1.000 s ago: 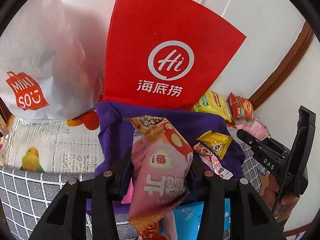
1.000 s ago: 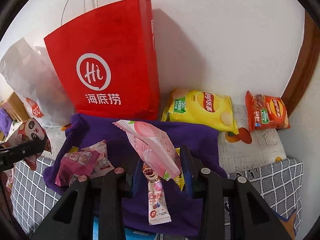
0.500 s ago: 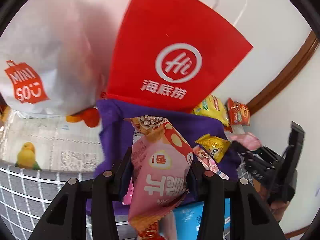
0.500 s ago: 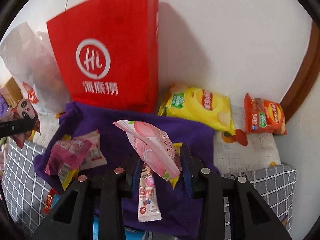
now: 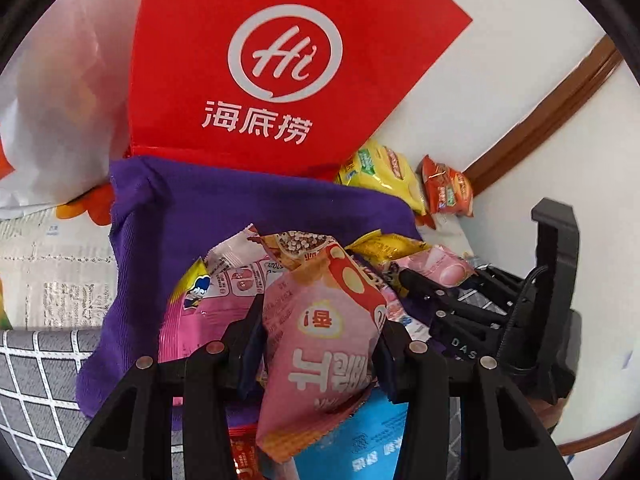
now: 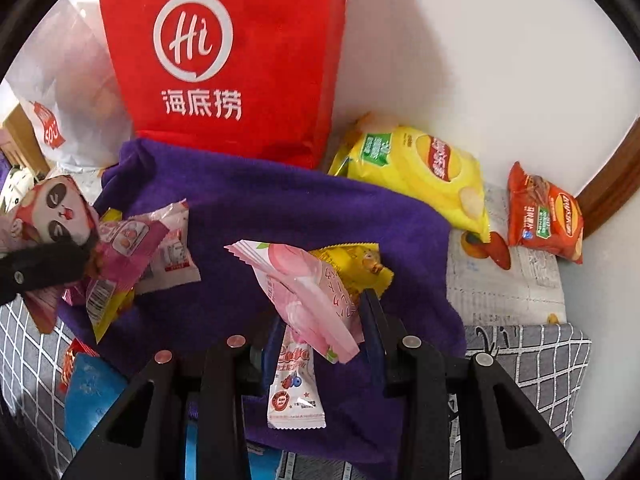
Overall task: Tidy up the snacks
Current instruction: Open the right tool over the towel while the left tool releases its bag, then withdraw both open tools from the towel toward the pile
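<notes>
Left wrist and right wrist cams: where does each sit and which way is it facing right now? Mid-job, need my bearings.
Left wrist: rides the left gripper, looking steeply down past its fingers, shut on a pink snack bag, at the purple cloth; the right gripper shows at right.
Right wrist: rides the right gripper, looking down at the purple cloth, gripping a pink peach packet; the left gripper's tip shows at left.
Shared: cloth, red Hi bag, yellow chip bag.
</notes>
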